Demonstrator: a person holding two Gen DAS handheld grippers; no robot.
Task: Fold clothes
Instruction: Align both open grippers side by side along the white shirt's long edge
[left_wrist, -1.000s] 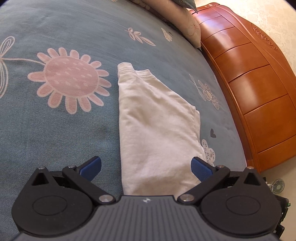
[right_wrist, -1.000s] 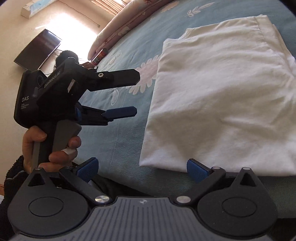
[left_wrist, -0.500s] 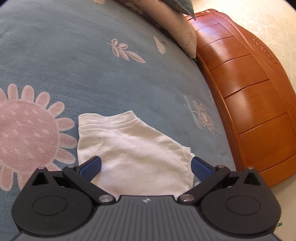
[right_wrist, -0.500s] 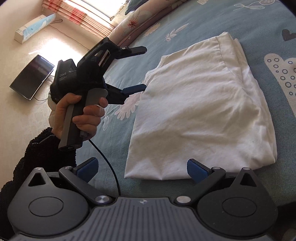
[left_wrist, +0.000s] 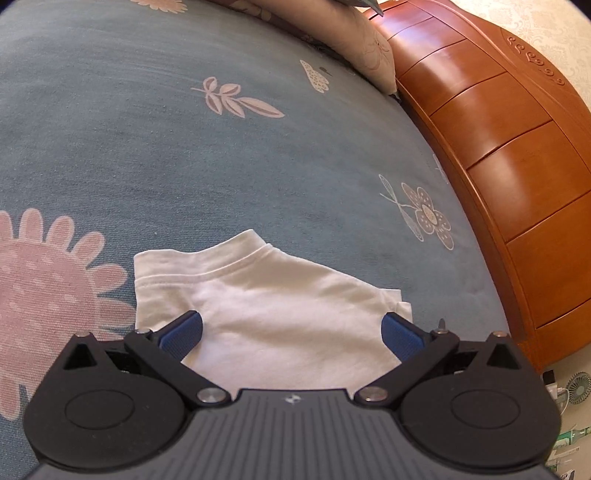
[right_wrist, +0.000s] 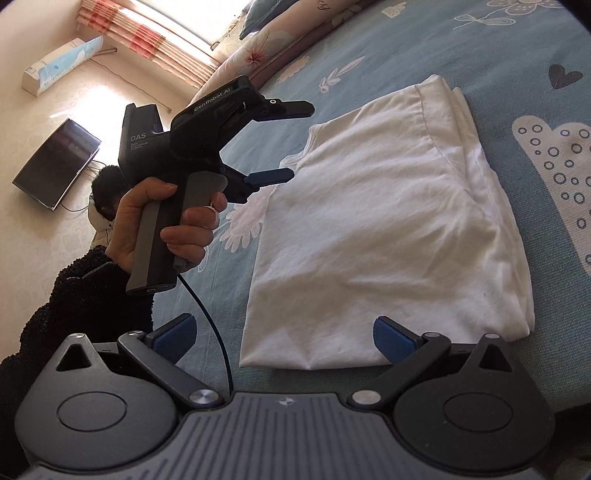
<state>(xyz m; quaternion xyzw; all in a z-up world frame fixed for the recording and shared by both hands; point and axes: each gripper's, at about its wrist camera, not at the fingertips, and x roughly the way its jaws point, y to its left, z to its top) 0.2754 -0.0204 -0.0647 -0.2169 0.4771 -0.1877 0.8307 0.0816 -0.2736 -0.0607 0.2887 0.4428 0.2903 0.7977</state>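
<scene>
The white shirt (right_wrist: 384, 229) lies folded into a long shape on the blue flowered bedspread (left_wrist: 184, 155), near the edge beside the wooden bed frame (left_wrist: 517, 177). The left gripper (left_wrist: 291, 334) hangs over its collar end with fingers spread wide, holding nothing. The right gripper (right_wrist: 284, 338) is at the opposite end, fingers also wide apart. A hand (right_wrist: 162, 221) in a dark sleeve holds the left gripper's handle.

shirt (right_wrist: 384, 229) on bed (left_wrist: 184, 155), headboard (left_wrist: 517, 147) right
</scene>
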